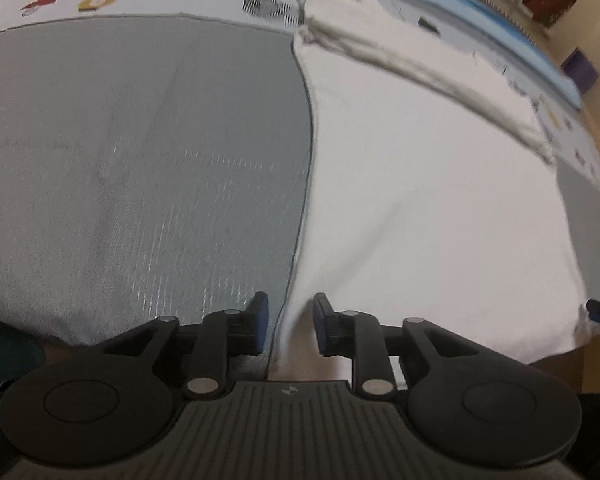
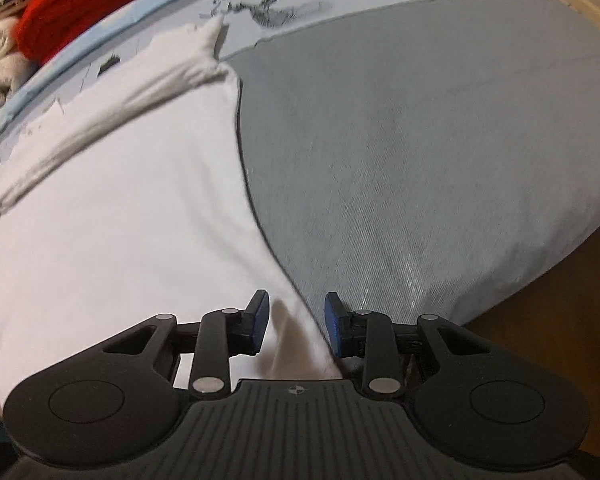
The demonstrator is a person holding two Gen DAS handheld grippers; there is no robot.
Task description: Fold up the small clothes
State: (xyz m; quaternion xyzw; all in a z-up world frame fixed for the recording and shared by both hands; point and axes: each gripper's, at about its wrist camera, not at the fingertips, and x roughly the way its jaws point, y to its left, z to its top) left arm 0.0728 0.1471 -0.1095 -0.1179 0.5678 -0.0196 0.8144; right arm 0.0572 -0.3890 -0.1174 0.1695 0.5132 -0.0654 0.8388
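- Hovering steeply over the near hem, the left gripper (image 1: 290,322) has its blue pads part-open, straddling the left corner of the white garment (image 1: 420,200) without pinching it.
- Over on the other side, the right gripper (image 2: 296,322) shows a slightly wider gap around the right corner; its right pad seems to brush the cloth, but no clamp.
- The garment lies flat on the grey mat (image 1: 140,160), ribbed waistband (image 1: 420,76) at the far end.
- My read: bite both corners evenly, deep enough to catch every layer.
- Lift together, carry toward the waistband, keep the side edges aligned.
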